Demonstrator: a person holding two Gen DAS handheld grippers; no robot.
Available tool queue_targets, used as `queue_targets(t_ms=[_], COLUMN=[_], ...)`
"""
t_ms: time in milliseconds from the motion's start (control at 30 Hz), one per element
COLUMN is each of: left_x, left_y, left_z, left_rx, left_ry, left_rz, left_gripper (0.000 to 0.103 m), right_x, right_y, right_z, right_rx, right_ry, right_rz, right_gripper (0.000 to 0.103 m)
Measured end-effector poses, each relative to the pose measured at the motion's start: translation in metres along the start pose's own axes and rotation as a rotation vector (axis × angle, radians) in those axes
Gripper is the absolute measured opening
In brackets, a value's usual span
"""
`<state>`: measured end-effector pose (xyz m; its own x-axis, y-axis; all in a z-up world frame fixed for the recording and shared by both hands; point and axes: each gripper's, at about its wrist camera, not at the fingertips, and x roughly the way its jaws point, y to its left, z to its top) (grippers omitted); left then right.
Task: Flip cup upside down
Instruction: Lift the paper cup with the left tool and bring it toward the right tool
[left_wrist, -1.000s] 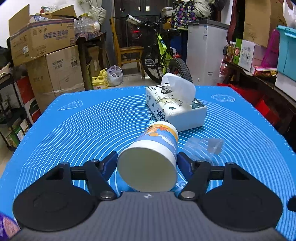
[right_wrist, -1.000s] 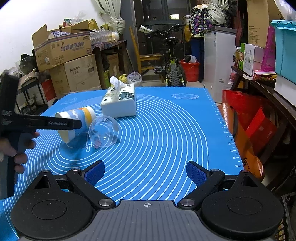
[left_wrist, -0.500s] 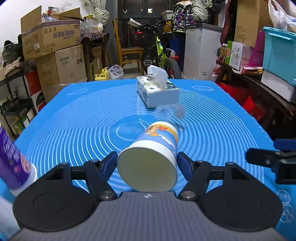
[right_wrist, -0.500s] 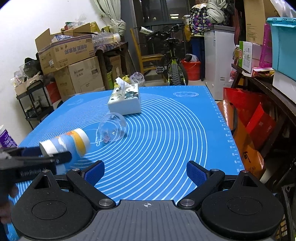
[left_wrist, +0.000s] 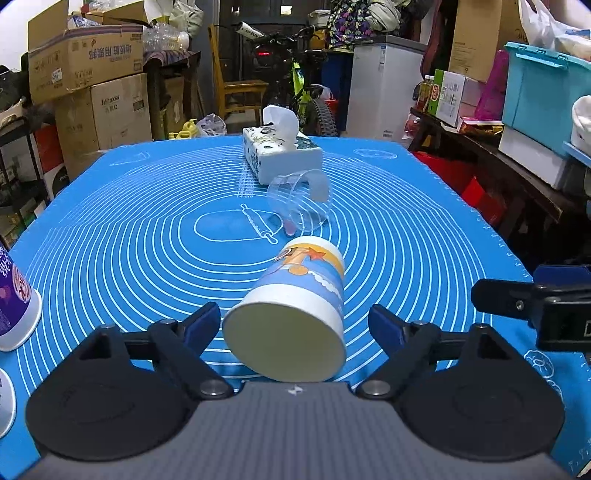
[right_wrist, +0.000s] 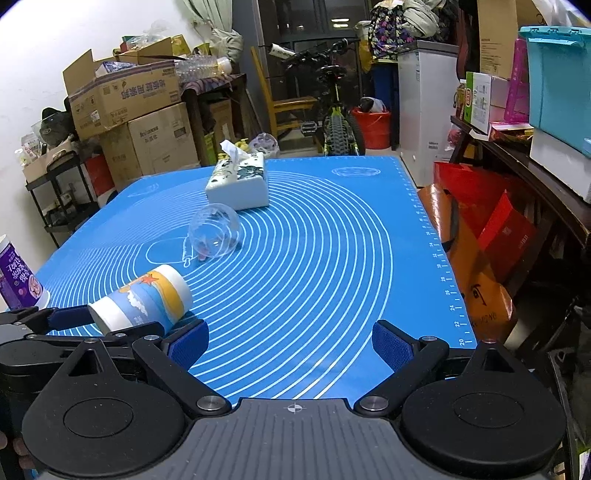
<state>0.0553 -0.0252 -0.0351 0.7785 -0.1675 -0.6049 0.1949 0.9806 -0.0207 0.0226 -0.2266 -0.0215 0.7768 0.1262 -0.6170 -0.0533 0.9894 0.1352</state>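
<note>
A paper cup (left_wrist: 295, 314) with blue, white and orange print lies on its side on the blue mat (left_wrist: 147, 240), its base toward the left wrist camera. My left gripper (left_wrist: 297, 326) is open, with a blue pad on each side of the cup and a gap on both sides. The cup also shows in the right wrist view (right_wrist: 144, 301), at the near left. My right gripper (right_wrist: 290, 343) is open and empty above the mat's near edge, to the right of the cup.
A clear glass cup (left_wrist: 301, 201) lies on its side mid-mat, in front of a white tissue box (left_wrist: 279, 155). A purple cup (left_wrist: 14, 299) stands at the near left edge. Boxes, shelves and a bicycle surround the table.
My left gripper has opened and let go of the paper cup, which now lies on the mat, tilted to the right. The right gripper has drawn closer to the left one.
</note>
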Motion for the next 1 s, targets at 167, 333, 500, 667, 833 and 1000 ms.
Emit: queue_targets(t_ms=[167, 333, 500, 667, 833, 1000], left_x=[0.001, 0.002, -0.004, -0.011, -0.015, -0.027], left_y=[-0.004, -0.001, 0.001, 0.0, 0.001, 0.003], left_z=[-0.001, -0.001, 0.0, 0.003, 0.004, 0.007], left_rx=[0.024, 0.017, 0.016, 0.016, 0.008, -0.018], left_ry=[-0.001, 0.003, -0.013, -0.024, -0.028, -0.051], left_rz=[0.008, 0.013, -0.002, -0.025, -0.031, -0.035], left_gripper=[0.095, 0.095, 0.096, 0.096, 0.096, 0.096], right_x=[0.0, -0.001, -0.001, -0.002, -0.006, -0.013], right_y=[0.001, 0.005, 0.004, 0.007, 0.008, 0.009], right_z=[0.0, 0.001, 0.003, 0.003, 0.003, 0.007], right_rx=[-0.009, -0.014, -0.014, -0.02, -0.018, -0.015], right_ry=[0.0, 0.006, 0.005, 0.003, -0.003, -0.013], right_rz=[0.005, 0.005, 0.004, 0.005, 0.004, 0.009], right_gripper=[0.095, 0.095, 0.095, 0.095, 0.095, 0.095])
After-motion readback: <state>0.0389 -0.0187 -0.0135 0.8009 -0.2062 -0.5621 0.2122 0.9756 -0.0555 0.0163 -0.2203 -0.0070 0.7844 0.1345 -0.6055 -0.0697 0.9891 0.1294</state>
